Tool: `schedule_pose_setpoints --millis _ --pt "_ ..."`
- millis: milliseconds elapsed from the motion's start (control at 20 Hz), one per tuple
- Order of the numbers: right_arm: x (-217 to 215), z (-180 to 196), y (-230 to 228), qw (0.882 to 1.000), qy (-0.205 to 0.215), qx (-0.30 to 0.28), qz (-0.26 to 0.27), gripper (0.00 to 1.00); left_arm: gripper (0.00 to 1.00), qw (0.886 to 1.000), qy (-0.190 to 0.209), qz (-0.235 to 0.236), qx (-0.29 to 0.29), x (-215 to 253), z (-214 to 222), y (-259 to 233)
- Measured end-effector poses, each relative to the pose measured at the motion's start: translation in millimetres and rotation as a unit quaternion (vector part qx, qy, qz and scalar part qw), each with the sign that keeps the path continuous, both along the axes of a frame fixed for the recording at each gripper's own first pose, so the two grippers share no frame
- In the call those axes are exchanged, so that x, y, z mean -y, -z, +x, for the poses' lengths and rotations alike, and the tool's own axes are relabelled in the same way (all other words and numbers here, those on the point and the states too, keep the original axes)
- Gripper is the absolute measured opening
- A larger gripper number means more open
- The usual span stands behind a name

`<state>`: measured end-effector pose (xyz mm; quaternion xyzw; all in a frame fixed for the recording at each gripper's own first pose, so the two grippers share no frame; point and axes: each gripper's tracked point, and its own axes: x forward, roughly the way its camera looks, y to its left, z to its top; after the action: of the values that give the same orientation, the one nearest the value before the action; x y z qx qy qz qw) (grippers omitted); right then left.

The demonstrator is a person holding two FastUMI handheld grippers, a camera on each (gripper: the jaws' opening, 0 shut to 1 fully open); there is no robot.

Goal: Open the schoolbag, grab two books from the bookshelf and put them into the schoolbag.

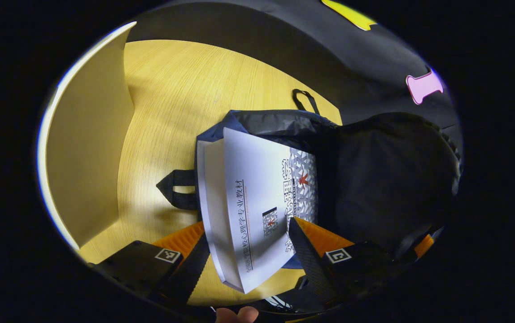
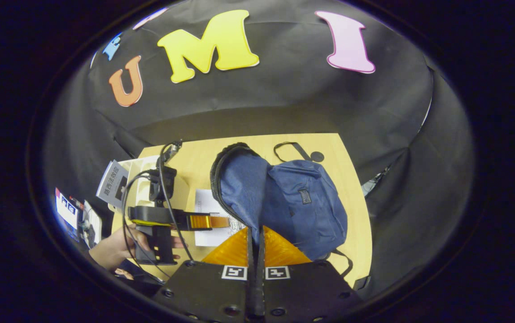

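Progress, judged: bag (image 2: 284, 202) unzipped and gaping; one white book (image 1: 253, 197) half inside its mouth; whether another book is already in cannot be told. Left to do: push this one home and, if it is the first, fetch a second.

Left gripper view, from 9 to 3 o'clock:
- Pale shelf panel (image 1: 87, 148), 9 o'clock, upright on the table (image 1: 181, 98).
- Left gripper (image 1: 248, 251), 6 o'clock: fingers spread either side of the book; whether they press it cannot be told.
- Book at centre, far end in the bag's opening.
- Bag's dark flap, 3 o'clock.

Right gripper view, from 9 to 3 o'clock:
- Shelf (image 2: 150, 179) with books (image 2: 113, 183), 9 o'clock.
- A hand (image 2: 114, 246) holding the left gripper, 8 o'clock.
- Right gripper (image 2: 255, 242), 6 o'clock: fingers clenched together, touching the bag's edge; nothing visibly between them.
- Blue bag, centre, lying on the table.

Surface: light wood-grain tabletop. Room: black cloth booth wall behind and at 3 o'clock.
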<state>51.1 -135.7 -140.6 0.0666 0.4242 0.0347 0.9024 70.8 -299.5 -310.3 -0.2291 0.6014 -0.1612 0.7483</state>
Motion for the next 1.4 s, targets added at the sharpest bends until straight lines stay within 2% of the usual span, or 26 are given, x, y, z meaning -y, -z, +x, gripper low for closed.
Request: schedule_pose_setpoints --millis 50,150,250,400,500,600,750,850,900,1150,1300,1400 --pt "1 0 0 1.000 0.001 0.001 0.002 0.00 1.00 1.000 -0.007 0.001 0.008 -4 4 -9" --pt "2 1 0 1.000 0.001 0.002 0.006 0.00 1.00 0.998 -0.020 0.039 0.042 -28 18 -23" --pt "2 1 -1 1.000 -0.001 0.003 0.007 0.00 1.00 0.995 -0.018 0.069 0.063 -45 20 -32" --pt "3 1 -1 1.000 0.001 0.004 0.012 0.00 1.00 0.993 -0.015 0.078 0.085 -48 15 -50" --pt "5 1 0 1.000 0.002 0.005 0.012 0.00 1.00 0.988 -0.007 0.098 0.121 -57 15 -69" --pt "7 1 -2 1.000 0.002 0.007 0.006 0.00 1.00 0.974 0.007 0.143 0.177 -78 21 -94" --pt "7 1 -3 1.000 0.002 0.009 -0.002 0.00 1.00 0.940 0.027 0.213 0.265 -118 29 -140" --pt "8 1 -3 1.000 -0.001 0.010 -0.007 0.00 1.00 0.922 0.027 0.237 0.306 -140 31 -167" --pt "7 0 -3 1.000 -0.002 0.010 -0.008 0.00 1.00 0.916 0.021 0.240 0.320 -151 29 -180" --pt "7 1 -4 1.000 -0.003 0.011 -0.009 0.00 1.00 0.902 -0.010 0.290 0.321 -250 15 -214" --pt "7 0 -4 1.000 0.000 0.009 -0.007 0.00 1.00 0.907 -0.029 0.306 0.286 -310 6 -221" --pt "7 1 -4 1.000 0.001 0.009 -0.005 0.00 1.00 0.915 -0.024 0.310 0.258 -344 3 -225"
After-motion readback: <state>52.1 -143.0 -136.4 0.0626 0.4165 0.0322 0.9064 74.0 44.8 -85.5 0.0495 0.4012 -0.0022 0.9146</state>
